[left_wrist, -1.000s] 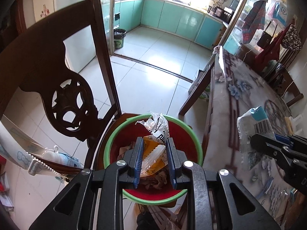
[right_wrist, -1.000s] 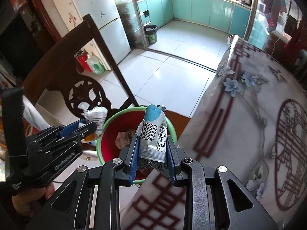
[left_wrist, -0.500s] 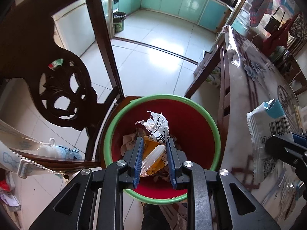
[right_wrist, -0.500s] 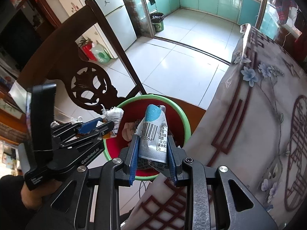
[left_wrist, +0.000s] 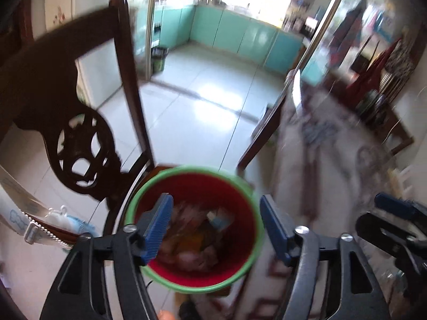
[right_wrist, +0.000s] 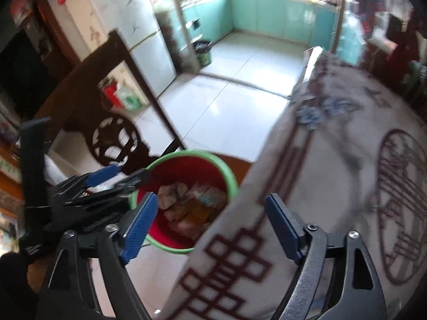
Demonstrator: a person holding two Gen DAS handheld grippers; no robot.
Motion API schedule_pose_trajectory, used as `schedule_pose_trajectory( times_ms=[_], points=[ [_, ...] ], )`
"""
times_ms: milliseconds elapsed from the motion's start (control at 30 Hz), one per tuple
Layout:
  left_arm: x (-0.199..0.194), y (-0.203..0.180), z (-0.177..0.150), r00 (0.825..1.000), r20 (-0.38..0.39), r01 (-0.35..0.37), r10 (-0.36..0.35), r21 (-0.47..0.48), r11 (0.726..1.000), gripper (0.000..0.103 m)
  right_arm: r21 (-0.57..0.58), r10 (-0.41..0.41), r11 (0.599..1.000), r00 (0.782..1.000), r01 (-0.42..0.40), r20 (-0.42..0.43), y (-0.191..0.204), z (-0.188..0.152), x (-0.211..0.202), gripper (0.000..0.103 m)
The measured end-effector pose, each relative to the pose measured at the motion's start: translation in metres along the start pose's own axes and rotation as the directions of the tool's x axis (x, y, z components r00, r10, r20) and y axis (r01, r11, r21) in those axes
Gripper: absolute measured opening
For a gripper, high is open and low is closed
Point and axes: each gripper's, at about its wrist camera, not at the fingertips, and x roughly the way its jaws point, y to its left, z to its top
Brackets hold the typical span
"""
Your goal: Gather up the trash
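1. Chair [left_wrist: 80, 122] of dark carved wood stands at the far left in both views, and the bucket sits just beside it, apparently on its seat.
2. Left gripper [left_wrist: 213, 229] hangs above the bucket with its blue pads wide apart; nothing is between them.
3. The red bucket with green rim [left_wrist: 192, 229] holds the collected trash [left_wrist: 194, 240]: crumpled wrappers, orange and pale, with one light blue piece. The picture is blurred, so I cannot name each piece.
4. Right gripper [right_wrist: 210, 229] is also spread wide and carries nothing. It hovers over the table edge, with its left pad over the bucket rim.
5. The table [right_wrist: 333, 186] at the right wears a pale cloth with dark red lattice and blue flowers. In the part that the cameras show, I see no wrapper lying on it.
6. Progress, as I judge it: several pieces are already in the bucket and both tools are free, so this drop is finished. Whether more trash waits elsewhere, the pictures do not tell.
7. Differences between views: the left wrist view looks straight down into the bucket and shows its whole rim, with the right gripper only at the edge. The right wrist view shows much more tablecloth, the white fridge [right_wrist: 138, 40], and the whole left gripper from the side.
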Motion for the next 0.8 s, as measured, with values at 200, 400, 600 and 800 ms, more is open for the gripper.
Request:
schedule_pose_trajectory(
  times_ms=[200, 400, 600, 800],
  points=[
    [-0.075, -0.055, -0.012, 0.959, 0.282, 0.022, -0.020, -0.004, 1.000, 0.090, 0.021, -0.081, 0.997, 0.983, 0.079, 0.163, -0.049, -0.019, -0.078, 0.090],
    [-0.133, -0.133, -0.039, 0.908, 0.415, 0.003, -0.049, 0.109, 0.994, 0.091, 0.058, -0.143, 0.990, 0.942, 0.131, 0.303, -0.096, -0.045, -0.150, 0.102],
    [-0.182, -0.196, -0.059, 0.861, 0.505, -0.010, -0.063, 0.141, 0.990, 0.091, 0.087, -0.169, 0.985, 0.910, 0.147, 0.378, -0.124, -0.061, -0.198, 0.102],
    [-0.203, -0.238, -0.069, 0.862, 0.503, -0.014, -0.065, 0.151, 0.988, 0.091, 0.106, -0.196, 0.980, 0.889, 0.167, 0.413, -0.143, -0.074, -0.223, 0.102]
  ],
)
